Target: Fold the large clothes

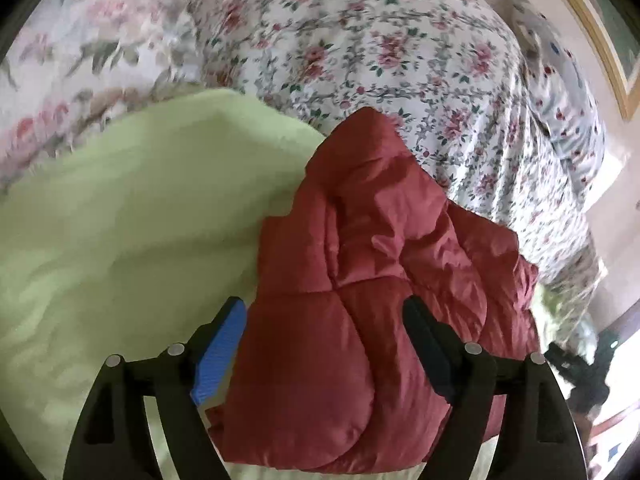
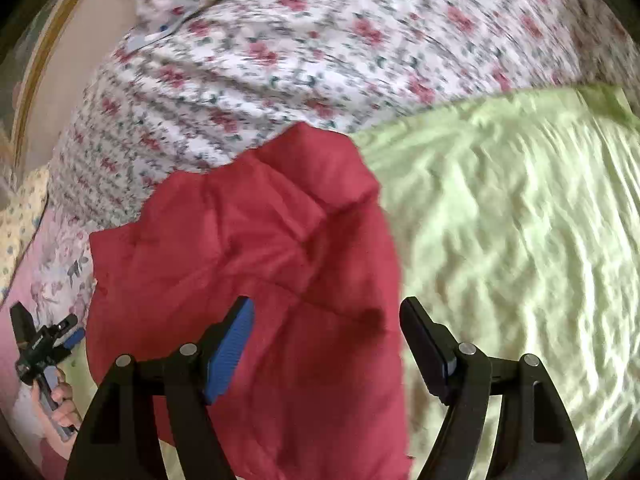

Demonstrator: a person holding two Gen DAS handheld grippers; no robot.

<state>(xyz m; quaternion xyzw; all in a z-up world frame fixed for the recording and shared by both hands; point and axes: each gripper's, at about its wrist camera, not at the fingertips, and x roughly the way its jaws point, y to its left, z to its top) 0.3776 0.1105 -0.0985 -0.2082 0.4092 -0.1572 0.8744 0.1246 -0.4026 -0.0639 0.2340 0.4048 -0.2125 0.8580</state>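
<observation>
Green blanket (image 1: 120, 220), red jacket (image 1: 360, 260) between open tongs (image 1: 324, 320)

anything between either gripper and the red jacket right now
Nothing visible. The red puffer jacket lies bunched on the green sheet, directly ahead of the open left gripper and open right gripper, with no other object in between.

Your left gripper (image 1: 322, 310) has its jaws spread wide, nothing between the pads. Your right gripper (image 2: 326, 310) is spread just as wide and grips nothing. Both point forward and downward.
</observation>
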